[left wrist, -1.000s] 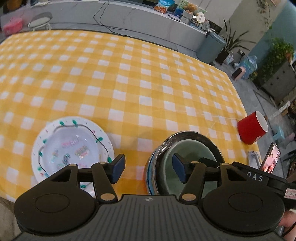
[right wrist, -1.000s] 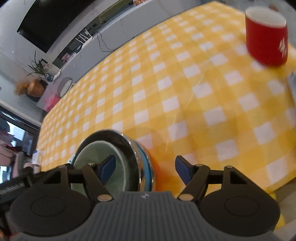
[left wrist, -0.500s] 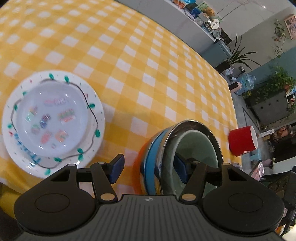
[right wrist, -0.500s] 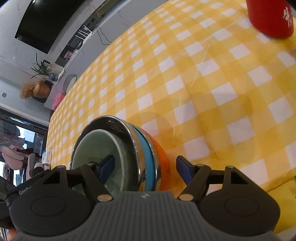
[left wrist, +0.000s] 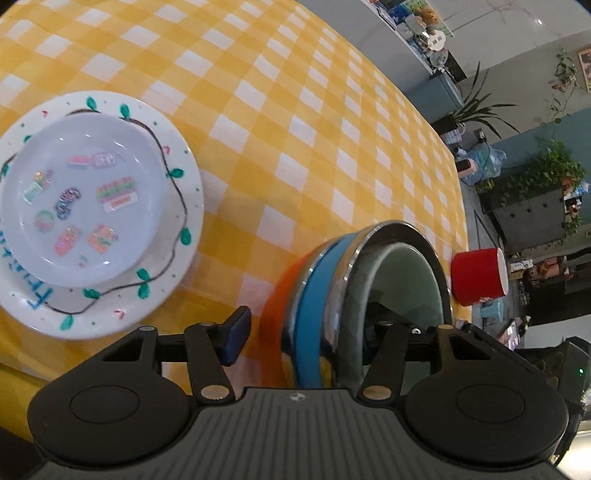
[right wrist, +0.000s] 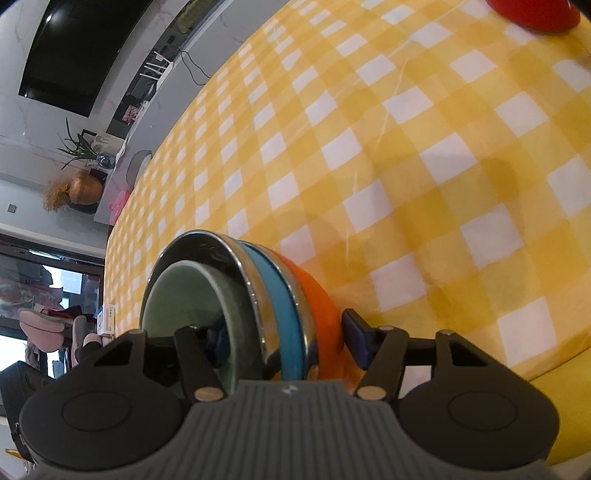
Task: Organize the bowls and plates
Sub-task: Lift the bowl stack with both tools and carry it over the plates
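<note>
A nested stack of bowls [left wrist: 317, 295] (orange outside, then blue, steel, pale green inside) sits on the yellow checked table; it also shows in the right wrist view [right wrist: 280, 295]. My left gripper [left wrist: 303, 332] straddles the stack's rim, one finger outside, the other inside the green bowl. My right gripper [right wrist: 284, 336] straddles the opposite rim the same way. Both are open around the rim; contact is unclear. Two stacked white plates [left wrist: 92, 206], a small one with stickers on a larger leaf-patterned one, lie to the left.
A red cup [left wrist: 478, 275] stands at the table's right edge, its base showing in the right wrist view [right wrist: 535, 13]. The near table edge runs just below both grippers. A phone [left wrist: 511, 334] lies near the right edge.
Both grippers have moved in and lower onto the bowl stack's rim from opposite sides, and both views have tilted. The bowls and plates look larger and closer.
</note>
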The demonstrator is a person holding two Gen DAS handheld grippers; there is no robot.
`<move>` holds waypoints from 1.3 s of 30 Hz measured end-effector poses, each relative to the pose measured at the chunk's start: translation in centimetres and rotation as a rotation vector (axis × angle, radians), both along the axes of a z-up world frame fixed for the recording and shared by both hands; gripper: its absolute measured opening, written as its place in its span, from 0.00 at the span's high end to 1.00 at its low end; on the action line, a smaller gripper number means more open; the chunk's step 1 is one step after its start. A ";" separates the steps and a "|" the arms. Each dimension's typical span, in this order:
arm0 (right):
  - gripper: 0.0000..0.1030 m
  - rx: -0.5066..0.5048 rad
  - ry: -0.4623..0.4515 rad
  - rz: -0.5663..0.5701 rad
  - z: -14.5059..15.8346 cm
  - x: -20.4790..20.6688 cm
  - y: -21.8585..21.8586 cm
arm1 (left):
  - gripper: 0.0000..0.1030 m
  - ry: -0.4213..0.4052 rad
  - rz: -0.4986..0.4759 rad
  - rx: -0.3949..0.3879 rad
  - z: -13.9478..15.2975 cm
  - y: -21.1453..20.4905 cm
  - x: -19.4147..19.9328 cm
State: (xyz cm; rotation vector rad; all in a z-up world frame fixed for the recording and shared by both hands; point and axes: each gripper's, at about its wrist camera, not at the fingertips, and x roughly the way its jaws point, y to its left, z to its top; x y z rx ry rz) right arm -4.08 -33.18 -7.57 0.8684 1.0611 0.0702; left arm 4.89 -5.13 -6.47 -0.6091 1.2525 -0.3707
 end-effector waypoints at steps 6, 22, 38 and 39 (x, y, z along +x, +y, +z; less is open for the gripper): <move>0.48 0.001 0.007 -0.011 0.0 -0.2 -0.6 | 0.44 0.003 -0.003 -0.001 0.2 -0.4 -0.1; 0.50 -0.007 -0.008 0.017 0.5 -0.3 -0.2 | 0.46 -0.016 -0.011 0.003 0.8 -0.4 -0.4; 0.50 0.015 -0.050 0.094 3.3 0.4 3.5 | 0.46 -0.077 0.043 0.027 4.3 3.9 -2.0; 0.50 0.018 -0.054 0.099 3.5 0.5 3.9 | 0.46 -0.083 0.047 0.031 4.6 4.2 -2.1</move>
